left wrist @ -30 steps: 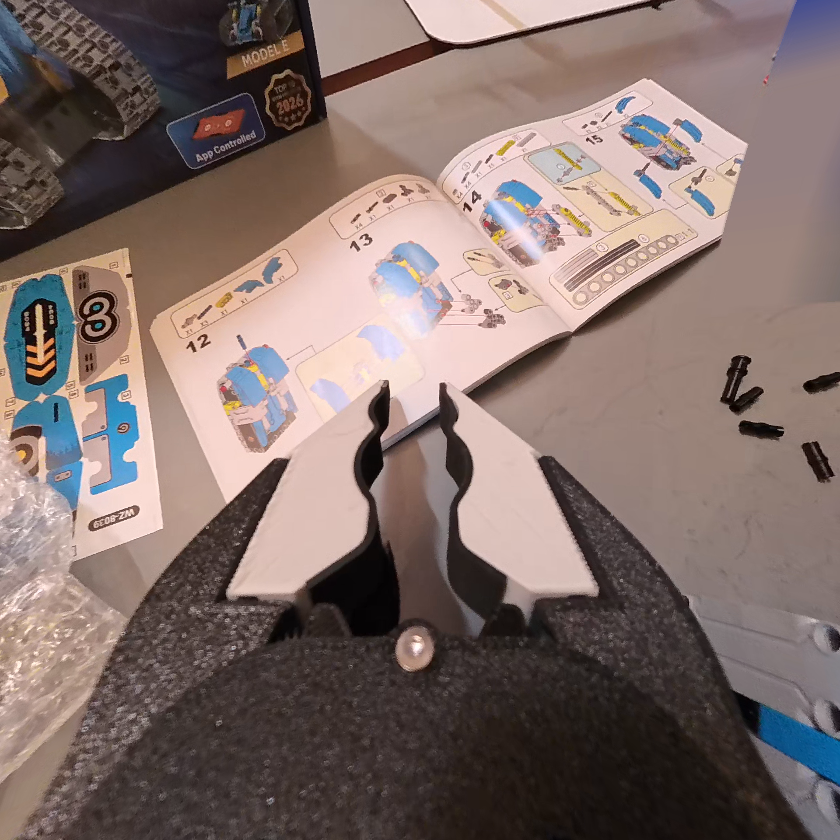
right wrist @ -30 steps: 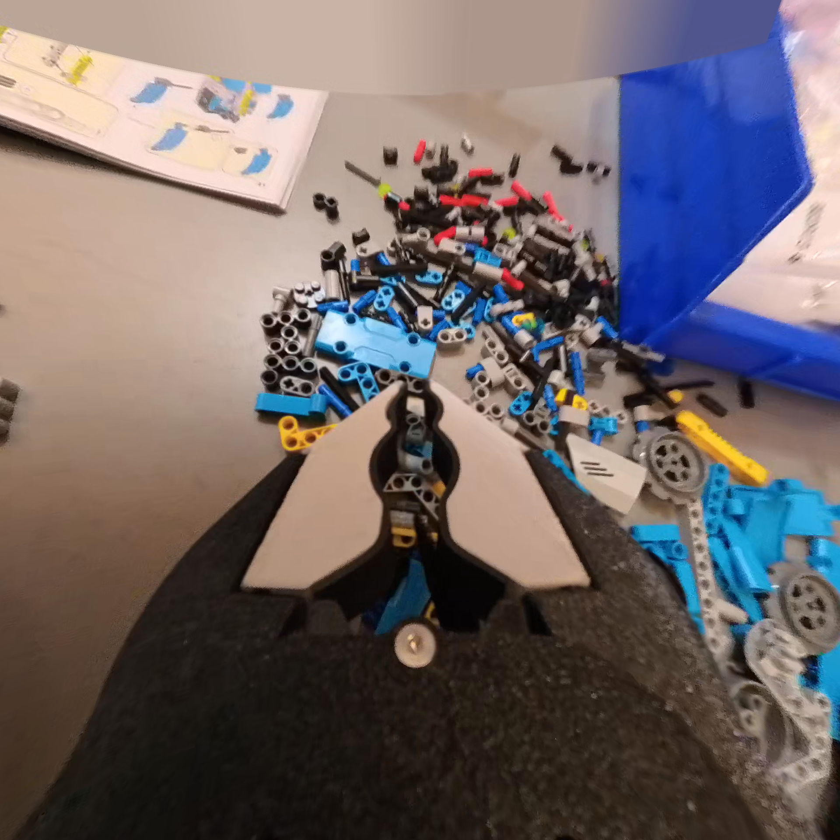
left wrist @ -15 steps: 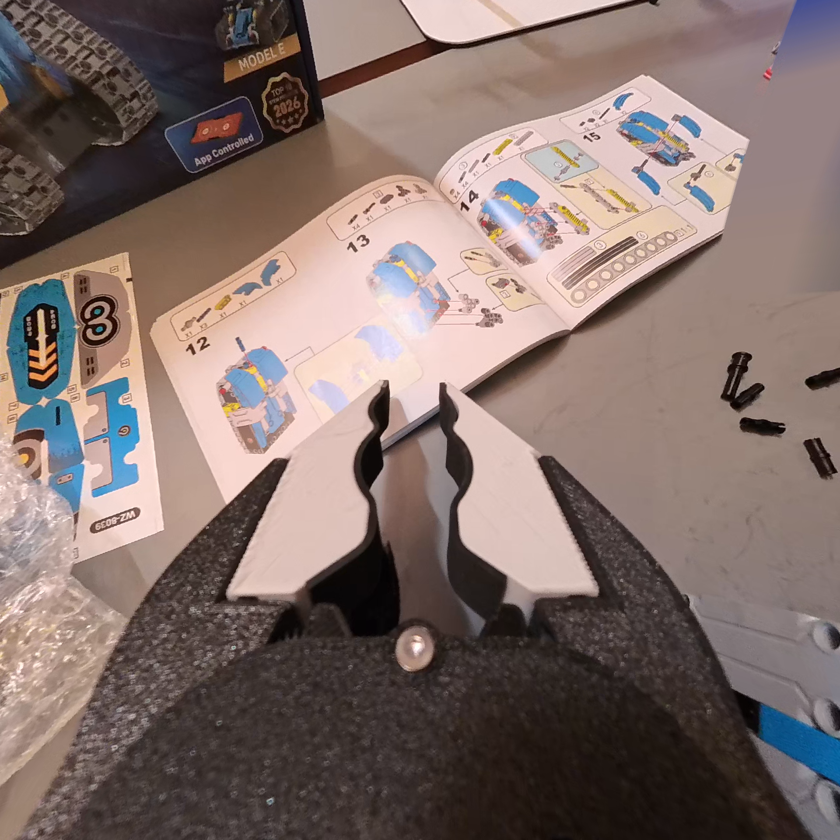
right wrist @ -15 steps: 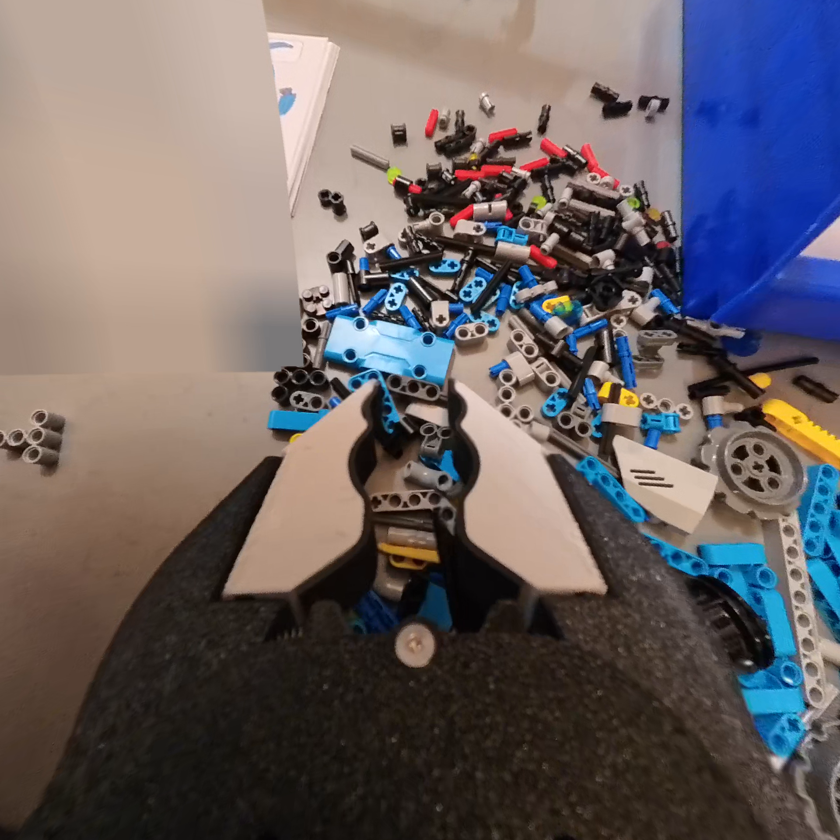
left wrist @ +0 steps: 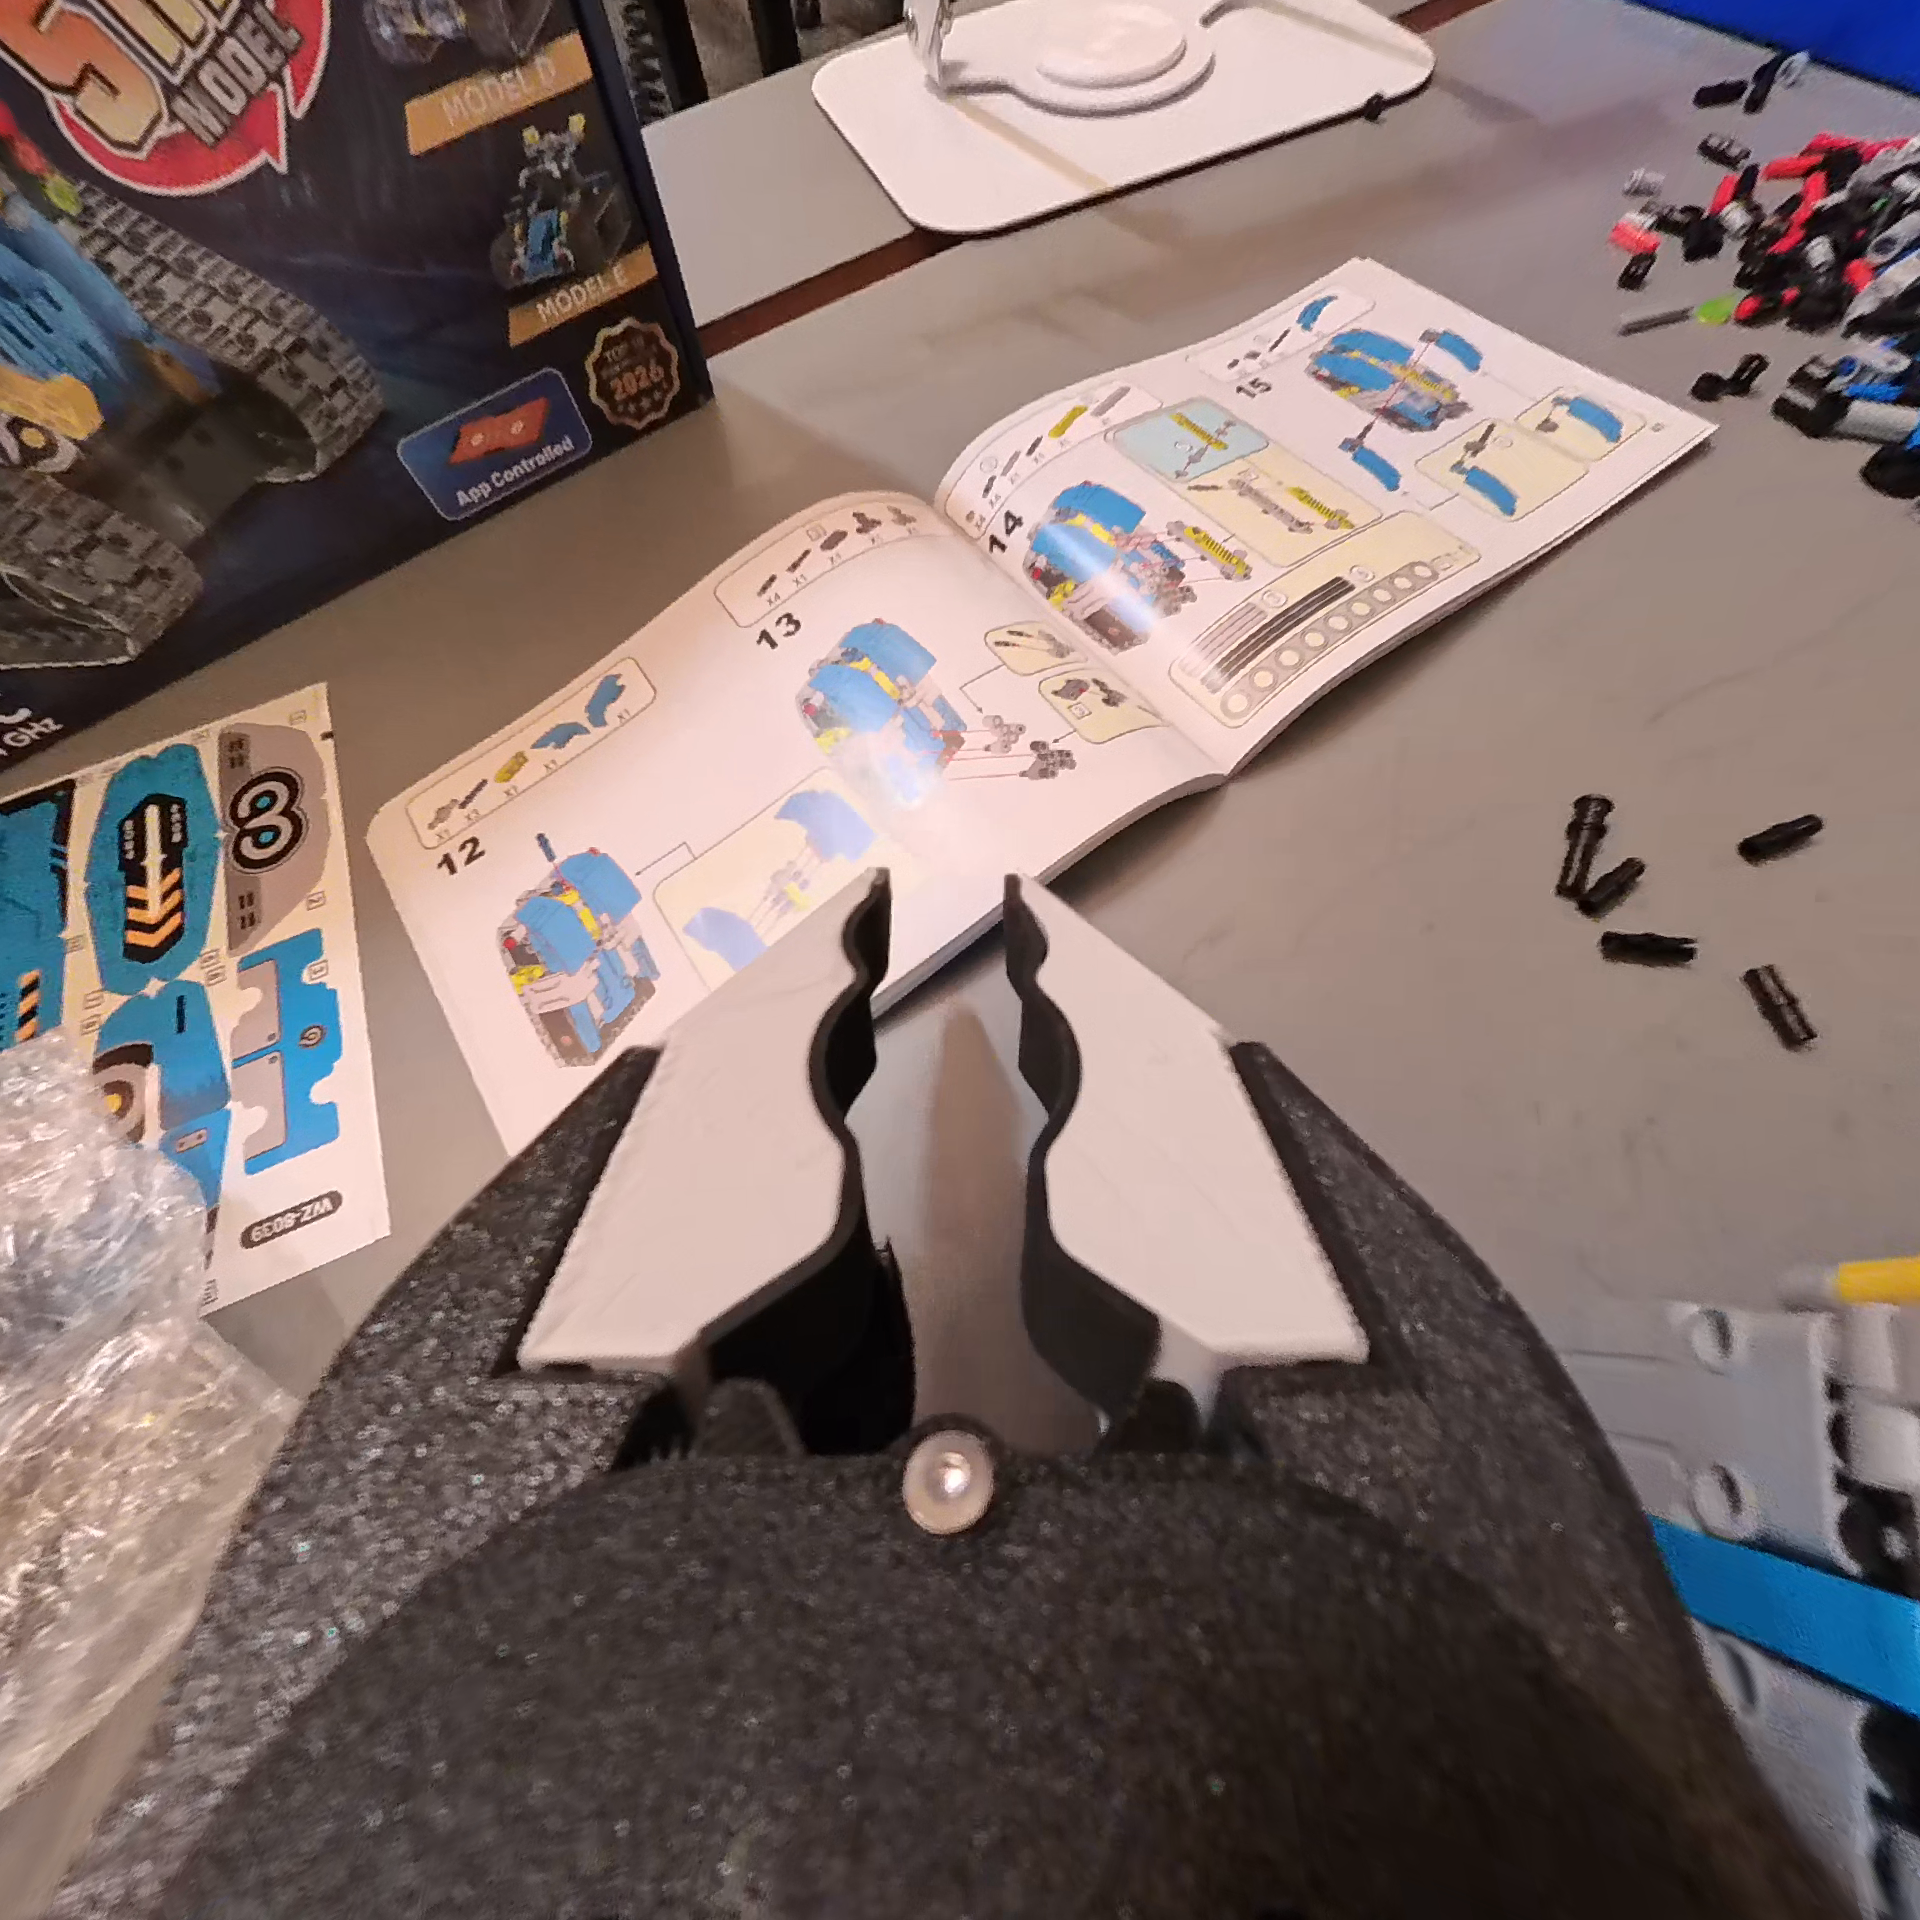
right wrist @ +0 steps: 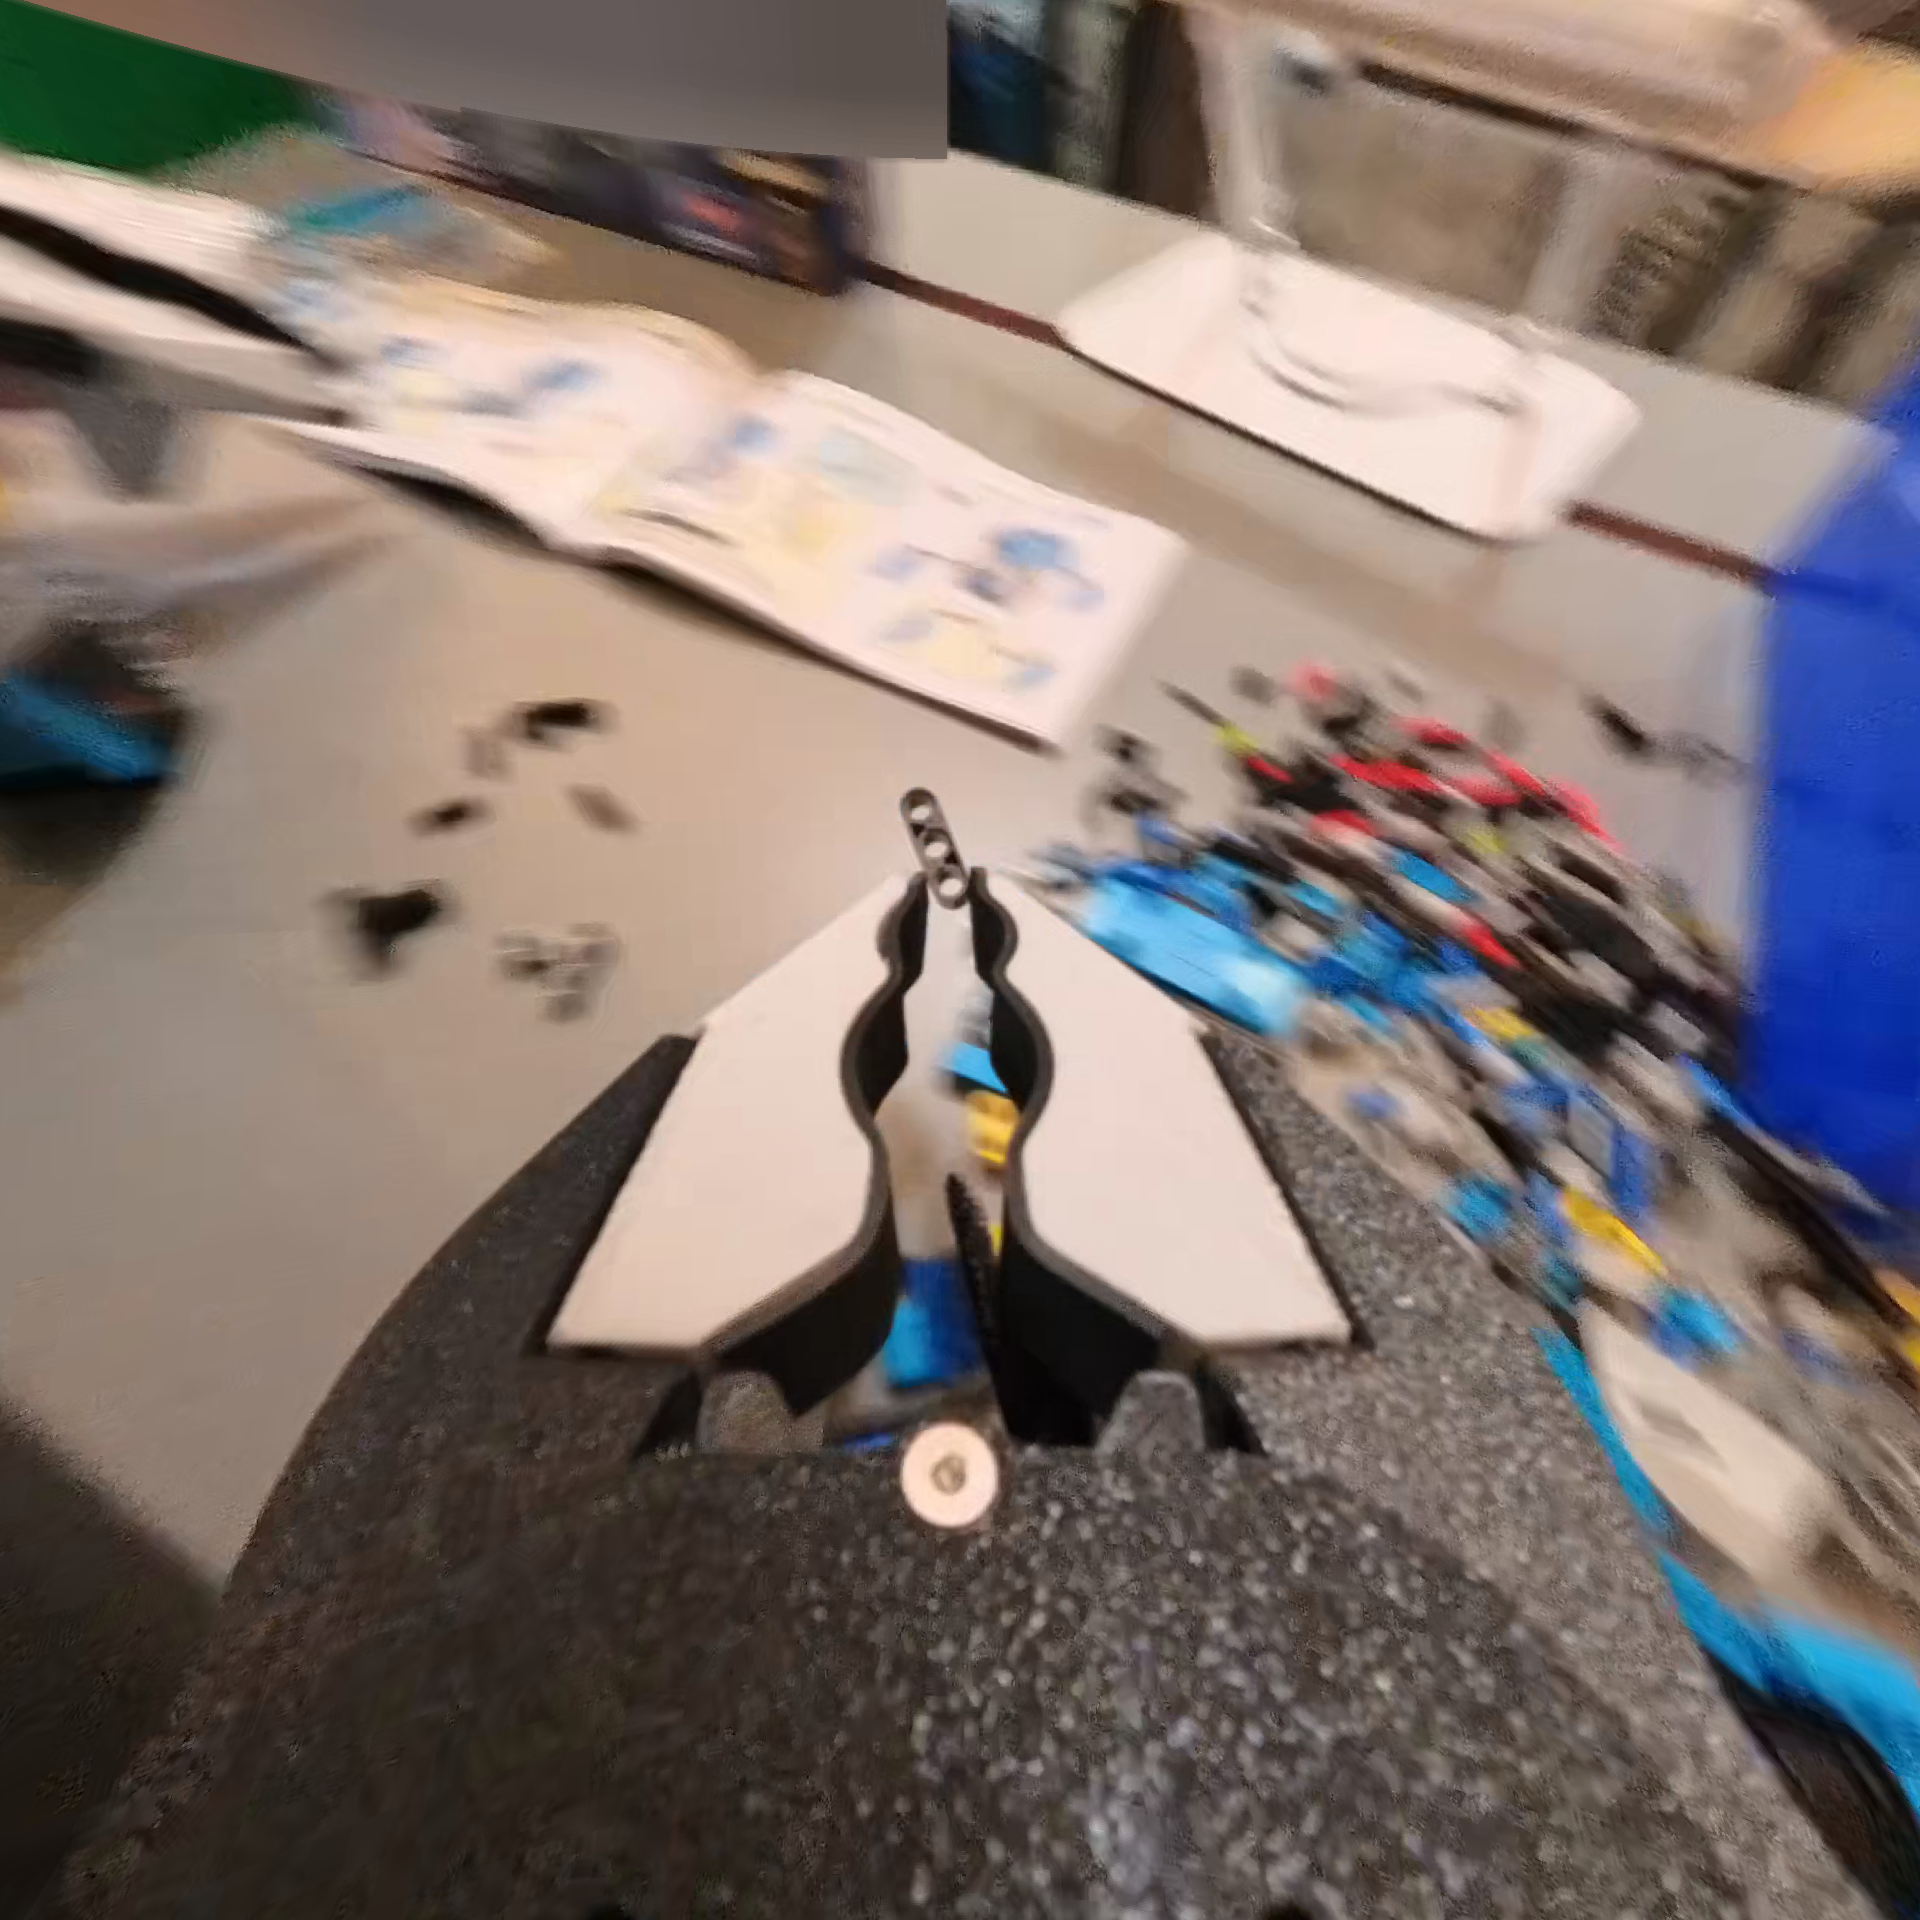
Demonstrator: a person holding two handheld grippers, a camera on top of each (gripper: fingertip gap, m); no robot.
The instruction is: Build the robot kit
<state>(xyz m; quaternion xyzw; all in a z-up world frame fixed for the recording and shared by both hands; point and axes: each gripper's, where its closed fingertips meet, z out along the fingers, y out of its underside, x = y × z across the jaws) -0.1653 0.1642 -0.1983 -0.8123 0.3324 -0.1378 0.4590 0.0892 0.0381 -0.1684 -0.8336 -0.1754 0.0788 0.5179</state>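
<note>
The left hand-held gripper hangs over the grey desk with its jaws parted and nothing between them, its tips just over the near edge of an open instruction booklet. At ten o'clock from the tips stands a dark toy box; at nine o'clock lies a sticker sheet, and at eight o'clock a crumple of clear plastic wrap. A few loose black pins lie scattered at three o'clock, well apart from the tips, and a white tray sits at twelve o'clock beyond the booklet. The right hand-held gripper is closed on a small dark beam with round holes, which sticks up past the tips, tilted slightly left. Its view is badly smeared (details are hard to read): a heap of blue, black and red parts spreads at two to four o'clock, against a blue bin at three o'clock.
</note>
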